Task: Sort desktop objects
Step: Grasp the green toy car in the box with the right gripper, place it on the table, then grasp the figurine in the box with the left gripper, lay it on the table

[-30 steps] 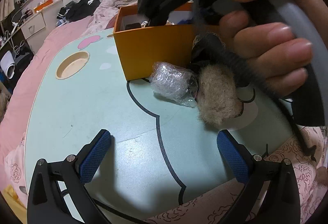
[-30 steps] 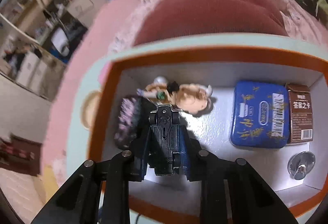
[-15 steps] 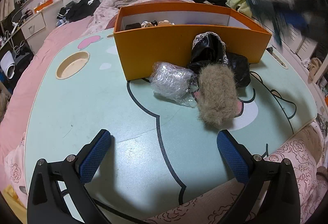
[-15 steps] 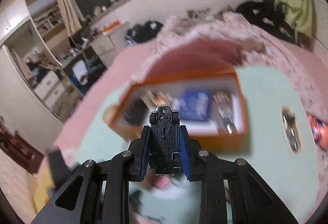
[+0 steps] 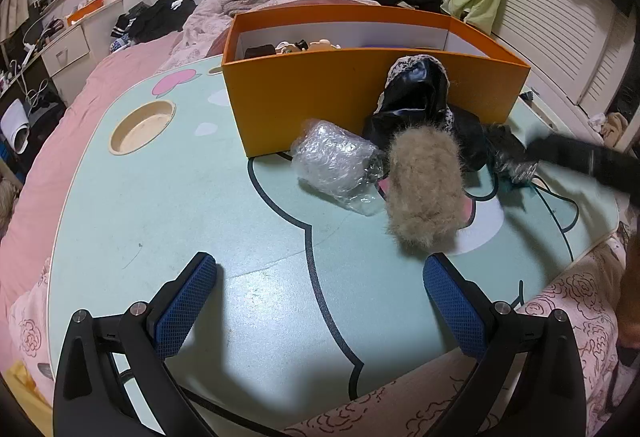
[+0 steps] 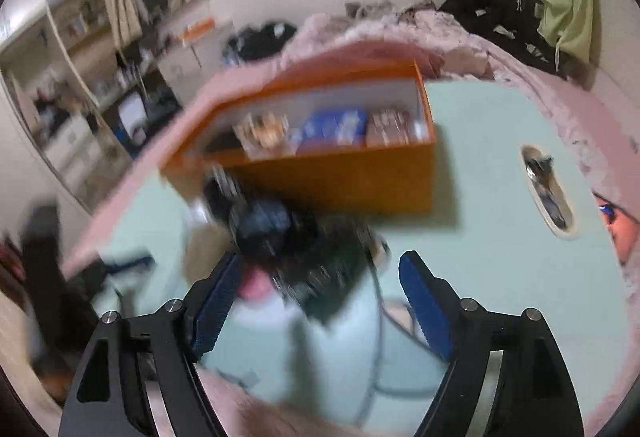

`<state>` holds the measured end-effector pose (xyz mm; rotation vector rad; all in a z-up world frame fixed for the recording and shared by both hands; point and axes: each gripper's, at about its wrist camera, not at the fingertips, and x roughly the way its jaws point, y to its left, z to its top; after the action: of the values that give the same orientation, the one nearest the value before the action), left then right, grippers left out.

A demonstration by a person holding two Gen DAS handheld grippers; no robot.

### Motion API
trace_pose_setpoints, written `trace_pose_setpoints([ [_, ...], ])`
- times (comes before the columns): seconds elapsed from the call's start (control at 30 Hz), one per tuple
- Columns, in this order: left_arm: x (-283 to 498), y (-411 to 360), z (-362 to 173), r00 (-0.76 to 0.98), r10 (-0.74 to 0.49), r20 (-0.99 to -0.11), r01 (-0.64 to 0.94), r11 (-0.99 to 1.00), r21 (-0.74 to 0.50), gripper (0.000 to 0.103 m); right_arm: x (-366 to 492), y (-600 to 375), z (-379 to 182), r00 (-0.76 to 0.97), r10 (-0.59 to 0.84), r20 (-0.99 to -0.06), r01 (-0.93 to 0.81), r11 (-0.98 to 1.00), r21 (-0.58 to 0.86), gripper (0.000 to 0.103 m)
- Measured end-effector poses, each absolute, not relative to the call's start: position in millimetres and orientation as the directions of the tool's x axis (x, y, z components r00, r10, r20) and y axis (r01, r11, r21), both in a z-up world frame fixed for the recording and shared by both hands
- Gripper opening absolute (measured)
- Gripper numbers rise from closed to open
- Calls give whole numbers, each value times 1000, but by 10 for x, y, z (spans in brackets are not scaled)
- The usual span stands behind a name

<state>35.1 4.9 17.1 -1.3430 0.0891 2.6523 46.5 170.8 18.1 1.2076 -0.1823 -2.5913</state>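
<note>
An orange box stands at the back of the pale green table; in the right wrist view the orange box holds a small figurine, a blue tin and a brown carton. In front of it lie a bubble-wrap bundle, a tan furry item and a shiny black item. My left gripper hovers open over bare table, short of them. My right gripper is blurred, its jaws opening; nothing is pressed between the pads, and the dark pile lies just beyond them.
A round cup hole is sunk in the table's left side and a long slot in its right. A black cable runs over the right part. Pink bedding surrounds the table, with clothes and furniture behind.
The right gripper has swung from above the box's inside back to the table in front of it, and its jaws, earlier shut on a small black item, now stand apart. The left gripper has not moved.
</note>
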Motion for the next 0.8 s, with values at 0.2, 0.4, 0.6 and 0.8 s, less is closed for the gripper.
trace_pose_setpoints([
  [0.2, 369, 61, 184, -581, 117, -805, -175, -984, -17, 103, 487, 1625, -59, -587, -151, -795, 180, -982, 53, 103],
  [0.4, 373, 68, 198, -582, 116, -805, -174, -985, -16, 103, 490, 1608, -135, -601, -111, -791, 186, -983, -3, 103],
  [0.6, 380, 62, 198, -583, 114, -804, -170, -985, -16, 103, 501, 1621, -132, -602, -111, -791, 186, -983, -4, 103],
  [0.8, 400, 17, 253, -586, 108, -803, -146, -989, -27, 96, 513, 1633, -112, -603, -112, -790, 186, -983, -3, 103],
])
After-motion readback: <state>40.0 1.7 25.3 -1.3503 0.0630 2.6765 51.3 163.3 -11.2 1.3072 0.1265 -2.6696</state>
